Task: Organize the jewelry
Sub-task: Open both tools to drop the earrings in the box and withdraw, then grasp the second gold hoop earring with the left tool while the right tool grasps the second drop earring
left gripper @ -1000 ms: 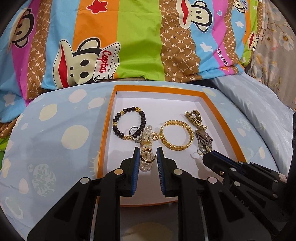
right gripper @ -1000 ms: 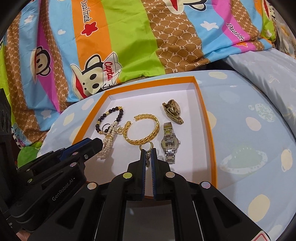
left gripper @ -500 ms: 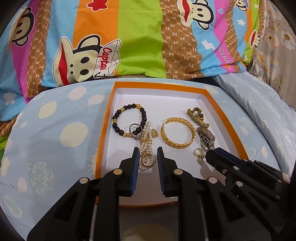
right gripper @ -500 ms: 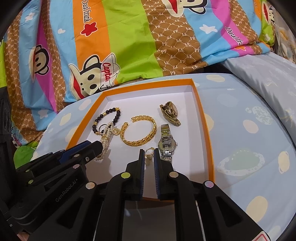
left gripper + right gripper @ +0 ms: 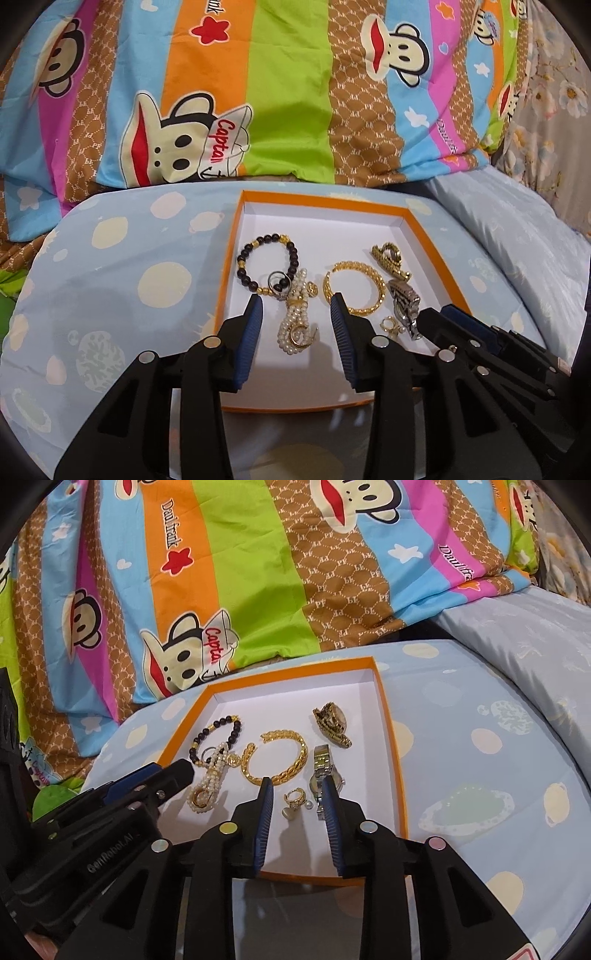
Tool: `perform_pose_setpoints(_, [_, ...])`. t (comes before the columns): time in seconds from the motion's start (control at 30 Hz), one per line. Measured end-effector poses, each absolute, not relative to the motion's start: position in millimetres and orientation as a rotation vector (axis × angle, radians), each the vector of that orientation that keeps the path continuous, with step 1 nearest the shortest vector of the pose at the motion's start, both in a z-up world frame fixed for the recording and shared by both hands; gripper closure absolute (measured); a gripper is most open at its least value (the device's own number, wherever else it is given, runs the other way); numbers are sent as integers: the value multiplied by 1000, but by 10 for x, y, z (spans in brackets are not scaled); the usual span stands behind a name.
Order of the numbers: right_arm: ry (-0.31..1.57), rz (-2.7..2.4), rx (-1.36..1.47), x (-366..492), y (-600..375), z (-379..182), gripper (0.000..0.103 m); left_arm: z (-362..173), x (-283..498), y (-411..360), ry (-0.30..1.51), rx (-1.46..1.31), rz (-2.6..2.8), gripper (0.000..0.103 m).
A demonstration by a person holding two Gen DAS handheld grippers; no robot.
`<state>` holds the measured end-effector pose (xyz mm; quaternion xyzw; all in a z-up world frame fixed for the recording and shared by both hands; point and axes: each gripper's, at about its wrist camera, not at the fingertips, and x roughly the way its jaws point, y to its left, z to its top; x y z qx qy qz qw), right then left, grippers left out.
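Observation:
An orange-rimmed white box (image 5: 233,258) (image 5: 391,738) holds the jewelry. In it lie a dark bead bracelet (image 5: 266,262) (image 5: 218,734), a pearl strand with a gold ring on it (image 5: 295,325) (image 5: 207,786), a gold bangle (image 5: 354,291) (image 5: 277,757), a gold watch (image 5: 391,258) (image 5: 332,723), a silver watch (image 5: 404,299) (image 5: 323,771) and a small gold pearl earring (image 5: 389,326) (image 5: 295,799). My left gripper (image 5: 295,306) is open and empty above the pearl strand. My right gripper (image 5: 297,792) is open and empty above the earring.
The box sits on a light blue spotted cushion (image 5: 110,295) (image 5: 480,775). A striped cartoon-monkey blanket (image 5: 258,92) (image 5: 258,572) rises behind it. A pale blue pillow (image 5: 517,229) (image 5: 524,635) lies at the right.
Both grippers opened and let go: the gold ring now rests on the pearl strand and the earring lies on the box floor. Both grippers drew back a little.

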<state>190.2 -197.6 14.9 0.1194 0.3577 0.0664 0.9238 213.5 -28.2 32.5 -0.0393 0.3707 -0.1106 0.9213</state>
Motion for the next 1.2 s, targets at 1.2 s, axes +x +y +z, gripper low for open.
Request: perform_pose_setpoints(1.2, [887,257,23,540,-1245,-118,66,18,566,330,894,-110,-257,60])
